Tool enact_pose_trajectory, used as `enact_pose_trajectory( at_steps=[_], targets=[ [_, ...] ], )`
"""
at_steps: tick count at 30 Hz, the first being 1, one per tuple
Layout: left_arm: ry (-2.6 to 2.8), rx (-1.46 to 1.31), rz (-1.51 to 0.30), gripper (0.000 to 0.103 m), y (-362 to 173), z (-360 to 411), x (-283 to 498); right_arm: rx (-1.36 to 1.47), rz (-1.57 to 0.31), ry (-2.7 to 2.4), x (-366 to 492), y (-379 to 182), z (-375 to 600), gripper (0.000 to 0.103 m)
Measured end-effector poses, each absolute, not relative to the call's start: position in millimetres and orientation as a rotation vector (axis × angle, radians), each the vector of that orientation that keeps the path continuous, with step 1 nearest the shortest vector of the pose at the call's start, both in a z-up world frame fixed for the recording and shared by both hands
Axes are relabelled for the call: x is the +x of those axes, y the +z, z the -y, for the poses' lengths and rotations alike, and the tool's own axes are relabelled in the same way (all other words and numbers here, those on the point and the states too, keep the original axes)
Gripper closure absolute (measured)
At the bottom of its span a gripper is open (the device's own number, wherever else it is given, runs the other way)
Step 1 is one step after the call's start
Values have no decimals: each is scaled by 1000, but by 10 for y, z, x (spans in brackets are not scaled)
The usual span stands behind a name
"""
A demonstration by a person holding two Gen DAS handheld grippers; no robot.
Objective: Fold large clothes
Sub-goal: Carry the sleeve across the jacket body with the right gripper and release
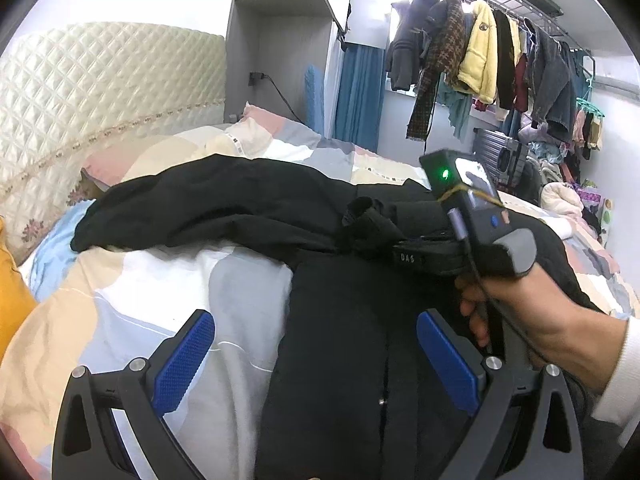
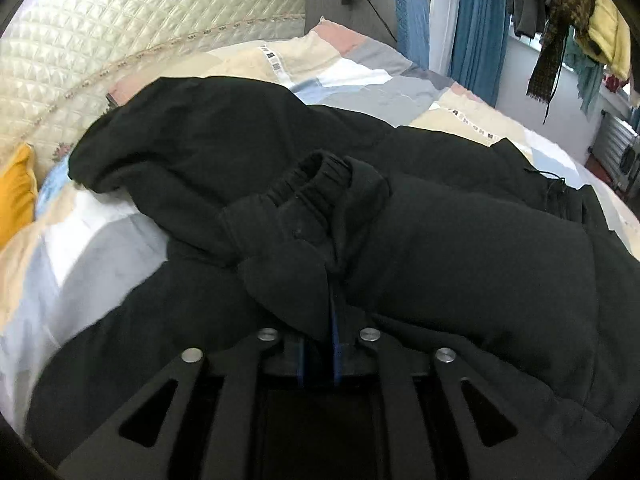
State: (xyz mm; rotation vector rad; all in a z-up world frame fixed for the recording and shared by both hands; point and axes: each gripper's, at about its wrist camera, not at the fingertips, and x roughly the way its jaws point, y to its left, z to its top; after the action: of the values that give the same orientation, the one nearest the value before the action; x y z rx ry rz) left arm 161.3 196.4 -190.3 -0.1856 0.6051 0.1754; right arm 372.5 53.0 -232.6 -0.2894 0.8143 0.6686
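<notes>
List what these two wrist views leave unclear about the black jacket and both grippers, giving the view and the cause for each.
- Right gripper, right wrist view: fingertips buried in the black jacket cuff.
- Jacket hem, both views: cut off by the lower frame edge and gripper bodies.
- Left gripper, left wrist view: open above the jacket; whether it touches is unclear.

The jacket [image 1: 328, 320] lies across the bed [image 1: 160, 304], one sleeve [image 1: 192, 204] stretching left toward the headboard [image 1: 100, 92]. A pillow [image 1: 264, 120] sits far behind it. Hanging clothes [image 1: 480, 68] crowd the far right.
</notes>
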Motion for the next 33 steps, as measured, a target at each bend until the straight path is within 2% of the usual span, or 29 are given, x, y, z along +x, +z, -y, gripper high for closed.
enact_pose_trajectory(
  at_steps=[2,4,7,23,33],
  targets=[
    [168,-189,-604,1,-1908,-1951,1624,-265,-851,688,3698,-2242,-520,74],
    [153,-214,-603,1,-1913,-1954,1620,-264,-865,707,3627,-2169,-498,68],
    [135,-251,-592,1,-1902,-1949,1589,-230,-811,741,3444,-1971,-394,27],
    [81,-217,-502,1,-1598,-1610,1268,-50,-489,580,2659,-581,961,25],
    [63,-197,-466,1,-1467,-1432,1114,9,-431,447,2006,-309,1748,25]
  ],
)
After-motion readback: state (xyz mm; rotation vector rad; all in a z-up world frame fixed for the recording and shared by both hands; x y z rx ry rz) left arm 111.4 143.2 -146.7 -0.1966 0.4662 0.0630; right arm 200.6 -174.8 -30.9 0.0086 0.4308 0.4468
